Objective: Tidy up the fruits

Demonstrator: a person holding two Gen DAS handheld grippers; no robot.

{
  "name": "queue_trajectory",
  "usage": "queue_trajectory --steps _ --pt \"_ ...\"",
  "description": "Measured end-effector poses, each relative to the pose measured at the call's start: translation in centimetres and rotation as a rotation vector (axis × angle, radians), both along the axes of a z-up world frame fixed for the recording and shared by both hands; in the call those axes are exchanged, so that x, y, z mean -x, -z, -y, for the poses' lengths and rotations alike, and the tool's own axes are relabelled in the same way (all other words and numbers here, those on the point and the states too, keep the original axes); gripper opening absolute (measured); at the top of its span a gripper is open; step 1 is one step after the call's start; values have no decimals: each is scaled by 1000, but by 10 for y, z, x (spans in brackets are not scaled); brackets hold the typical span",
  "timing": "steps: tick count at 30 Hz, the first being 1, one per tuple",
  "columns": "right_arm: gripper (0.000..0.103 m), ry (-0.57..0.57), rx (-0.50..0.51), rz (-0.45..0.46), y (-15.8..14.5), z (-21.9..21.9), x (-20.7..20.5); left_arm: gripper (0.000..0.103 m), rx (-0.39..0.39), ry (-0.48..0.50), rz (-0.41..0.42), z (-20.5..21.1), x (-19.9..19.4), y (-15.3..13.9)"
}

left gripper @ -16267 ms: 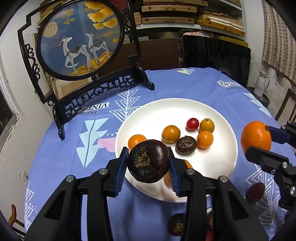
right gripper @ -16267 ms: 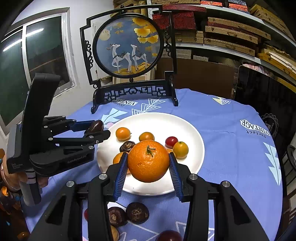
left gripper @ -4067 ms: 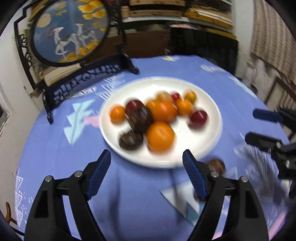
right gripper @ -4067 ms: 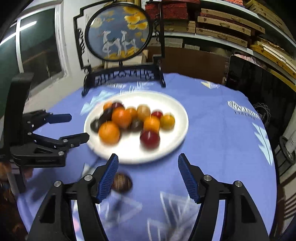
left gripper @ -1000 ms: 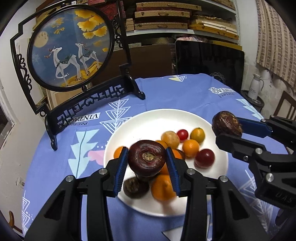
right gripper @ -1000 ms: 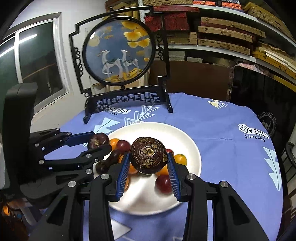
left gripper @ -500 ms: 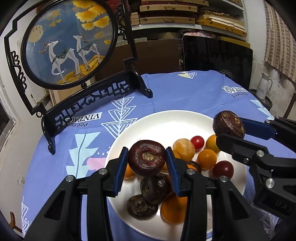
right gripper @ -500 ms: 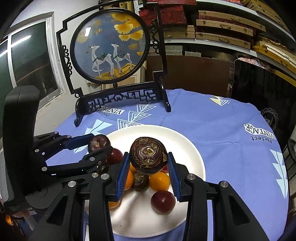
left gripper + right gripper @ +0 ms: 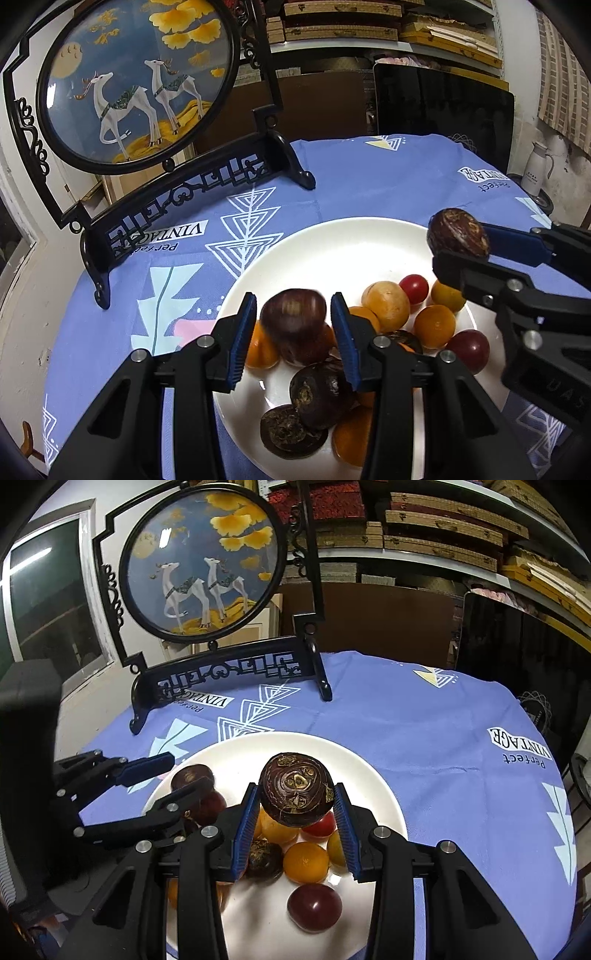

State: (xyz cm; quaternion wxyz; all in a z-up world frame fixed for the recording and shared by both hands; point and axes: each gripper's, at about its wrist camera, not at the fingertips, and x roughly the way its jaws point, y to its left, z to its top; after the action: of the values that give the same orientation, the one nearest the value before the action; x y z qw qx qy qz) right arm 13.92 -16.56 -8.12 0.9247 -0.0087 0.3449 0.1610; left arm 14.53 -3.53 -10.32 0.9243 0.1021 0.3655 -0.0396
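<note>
A white plate [image 9: 332,243] on the blue tablecloth holds several oranges, dark mangosteens and red fruits. My left gripper [image 9: 293,328] is over the plate's near left part. Its jaws have parted, and a dark purple mangosteen [image 9: 293,325], blurred, hangs between them without firm contact. My right gripper [image 9: 295,819] is shut on a brown mangosteen [image 9: 297,788] and holds it above the plate [image 9: 362,768]. That gripper and its mangosteen [image 9: 458,232] also show at the right of the left wrist view. The left gripper [image 9: 177,775] shows at the left of the right wrist view.
A round deer picture in a black carved stand [image 9: 173,192] stands on the table behind the plate, also in the right wrist view [image 9: 229,672]. A dark screen [image 9: 443,103] and shelves lie beyond the table. A white jug [image 9: 535,173] stands at far right.
My left gripper has opened slightly and its purple mangosteen is blurred and slipping down toward the plate. Both grippers have moved forward over the plate. The right gripper still holds its mangosteen.
</note>
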Motion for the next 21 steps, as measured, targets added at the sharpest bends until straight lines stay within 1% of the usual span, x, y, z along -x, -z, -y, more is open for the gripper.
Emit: queue_trajectory --steps 8,9,10,11,13,15,18,21 --pt "42 1 -15 0 -3 -2 -6 41 -28 -1 48 5 -2 -9" --pt "48 5 -9 -2 -3 -4 -8 41 -27 4 47 5 -2 -8" --pt "57 3 -4 -4 -4 -6 -9 48 -32 3 43 5 -2 -7" --pt "68 17 -6 9 -5 -5 -7 61 -34 5 45 5 -2 -6" --pt "70 10 -21 33 -10 -3 -2 71 -41 2 71 4 3 -6" --pt "70 14 -27 40 -13 0 3 71 -39 8 82 2 10 -7" --pt "71 15 -69 38 -18 11 14 72 -17 9 83 -3 21 -10" --pt "76 31 -109 38 -21 25 32 81 -5 10 115 -8 41 -16"
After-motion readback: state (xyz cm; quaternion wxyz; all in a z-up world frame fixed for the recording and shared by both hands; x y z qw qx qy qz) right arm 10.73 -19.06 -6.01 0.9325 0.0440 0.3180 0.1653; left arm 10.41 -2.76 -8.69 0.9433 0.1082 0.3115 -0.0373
